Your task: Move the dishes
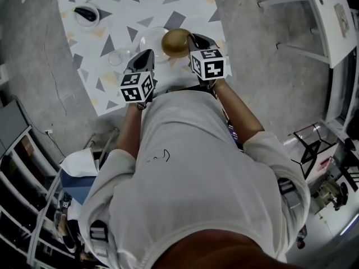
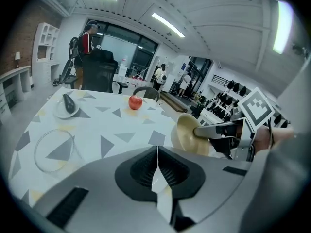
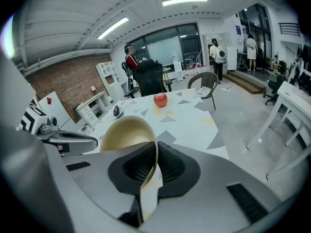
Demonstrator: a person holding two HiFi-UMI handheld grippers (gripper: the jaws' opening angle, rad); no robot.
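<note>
A tan bowl (image 1: 175, 42) (image 2: 190, 135) (image 3: 124, 132) hangs tilted just above the patterned table (image 1: 112, 32). My right gripper (image 1: 193, 38) (image 3: 155, 154) is shut on its near rim, one jaw inside the bowl and one outside. My left gripper (image 1: 147, 54) (image 2: 157, 154) is to the left of the bowl, its jaws meeting at the tips with nothing seen in them. It hovers at the near edge of a pale round plate (image 1: 150, 38) that lies on the table beside the bowl.
A clear glass dish (image 1: 119, 57) (image 2: 53, 149) sits left of my left gripper. A small white dish holding a dark object (image 1: 87, 15) (image 2: 65, 106) lies at the far left, a red apple (image 2: 135, 102) (image 3: 160, 99) at the far edge. A white side table (image 1: 331, 21) stands right.
</note>
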